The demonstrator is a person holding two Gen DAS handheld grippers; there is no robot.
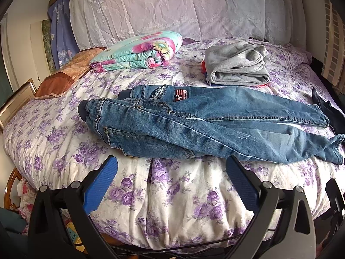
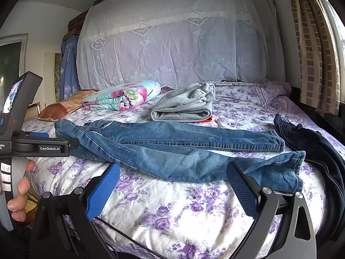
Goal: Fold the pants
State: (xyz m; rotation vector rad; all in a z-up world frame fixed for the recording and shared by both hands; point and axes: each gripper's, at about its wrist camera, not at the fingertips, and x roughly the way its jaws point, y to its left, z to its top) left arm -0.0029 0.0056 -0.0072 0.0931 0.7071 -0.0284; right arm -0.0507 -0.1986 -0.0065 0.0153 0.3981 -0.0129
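Blue jeans (image 1: pixel 204 123) lie across the flowered bed, waistband at the left, both legs running right, the near leg crumpled at its cuff. In the right wrist view the same jeans (image 2: pixel 183 149) stretch across the middle. My left gripper (image 1: pixel 171 165) is open just short of the near leg, with nothing between its blue pads. My right gripper (image 2: pixel 172 170) is open too, its fingertips at the near leg's edge, empty. The left gripper's body (image 2: pixel 34 144) and the hand holding it show at the left of the right wrist view.
Folded grey clothes (image 1: pixel 235 64) and a rolled floral quilt (image 1: pixel 138 52) sit behind the jeans. A dark garment (image 2: pixel 312 151) lies at the right. An orange pillow (image 1: pixel 64 73) is at the far left. The bedspread (image 1: pixel 172 198) has bare room in front.
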